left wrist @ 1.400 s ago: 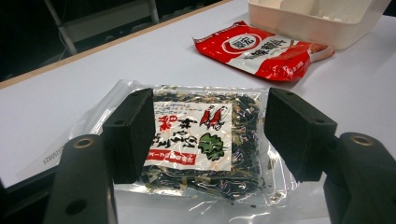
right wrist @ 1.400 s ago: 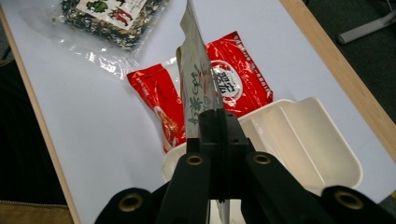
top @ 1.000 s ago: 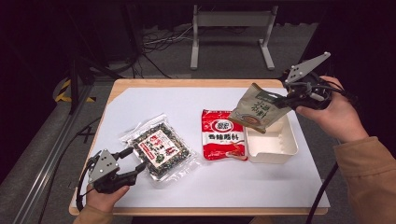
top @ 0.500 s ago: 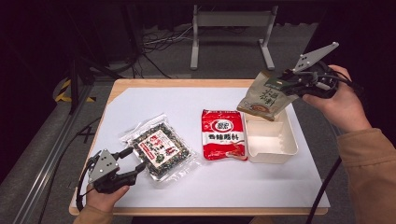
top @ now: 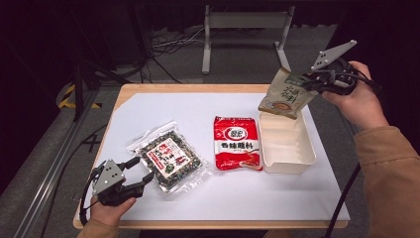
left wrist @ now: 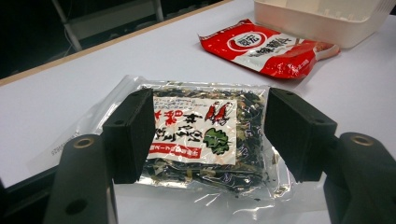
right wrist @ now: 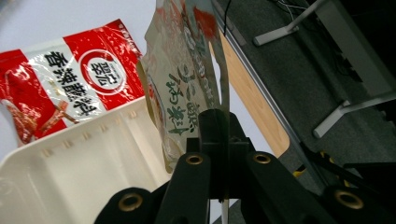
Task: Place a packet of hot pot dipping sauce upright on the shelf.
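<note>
Pouch (top: 286, 95) is held clamped by the right hand-held gripper (top: 317, 83) at upper right, above the tray (top: 288, 166); lowering seems next. Seaweed pack (left wrist: 198, 135) is framed by the open left hand-held gripper (left wrist: 210, 135).

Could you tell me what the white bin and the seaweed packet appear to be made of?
White bin: probably matte moulded plastic, with thin walls and small ribs inside. Seaweed packet: clear glossy plastic film, wrinkled and glinting, with dark flakes visible through it.

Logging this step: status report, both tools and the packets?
Right tool shut on beige packet, above white bin. Left tool open beside seaweed packet. Red packet flat, nothing blocking.
</note>
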Demonstrator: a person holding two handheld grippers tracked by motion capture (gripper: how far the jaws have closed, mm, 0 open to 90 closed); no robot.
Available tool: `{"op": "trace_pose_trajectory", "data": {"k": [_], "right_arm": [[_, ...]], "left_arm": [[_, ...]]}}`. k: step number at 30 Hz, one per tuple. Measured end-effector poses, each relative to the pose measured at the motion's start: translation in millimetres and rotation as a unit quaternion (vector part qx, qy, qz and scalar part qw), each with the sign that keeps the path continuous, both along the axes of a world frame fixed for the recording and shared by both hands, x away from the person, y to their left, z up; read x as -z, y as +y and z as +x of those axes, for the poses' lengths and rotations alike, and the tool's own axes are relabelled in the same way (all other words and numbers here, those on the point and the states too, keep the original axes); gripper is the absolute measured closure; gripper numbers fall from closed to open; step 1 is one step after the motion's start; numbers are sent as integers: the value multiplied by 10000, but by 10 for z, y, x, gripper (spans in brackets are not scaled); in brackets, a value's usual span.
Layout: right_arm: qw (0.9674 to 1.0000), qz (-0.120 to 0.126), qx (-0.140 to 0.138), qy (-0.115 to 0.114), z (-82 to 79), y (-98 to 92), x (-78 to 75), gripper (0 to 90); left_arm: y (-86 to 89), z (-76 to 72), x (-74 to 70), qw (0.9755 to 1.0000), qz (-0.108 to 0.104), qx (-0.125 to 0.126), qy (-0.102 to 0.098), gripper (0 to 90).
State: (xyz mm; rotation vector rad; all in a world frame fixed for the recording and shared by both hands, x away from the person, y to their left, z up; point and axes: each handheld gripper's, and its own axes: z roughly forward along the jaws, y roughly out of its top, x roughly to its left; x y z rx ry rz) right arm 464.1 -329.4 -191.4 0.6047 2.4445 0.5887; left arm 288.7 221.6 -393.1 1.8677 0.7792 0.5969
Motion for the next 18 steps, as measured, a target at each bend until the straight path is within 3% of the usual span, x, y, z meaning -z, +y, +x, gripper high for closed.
{"op": "trace_pose_trajectory", "data": {"k": [9, 18], "right_arm": [[9997, -189, -40, -155, 151, -33, 28, 899], [9996, -256, -28, -115, 285, -34, 79, 899]], "left_arm": [[56, -61, 10, 9999, -4, -125, 15, 346], [86, -89, 16, 9998, -18, -189, 29, 345]]}}
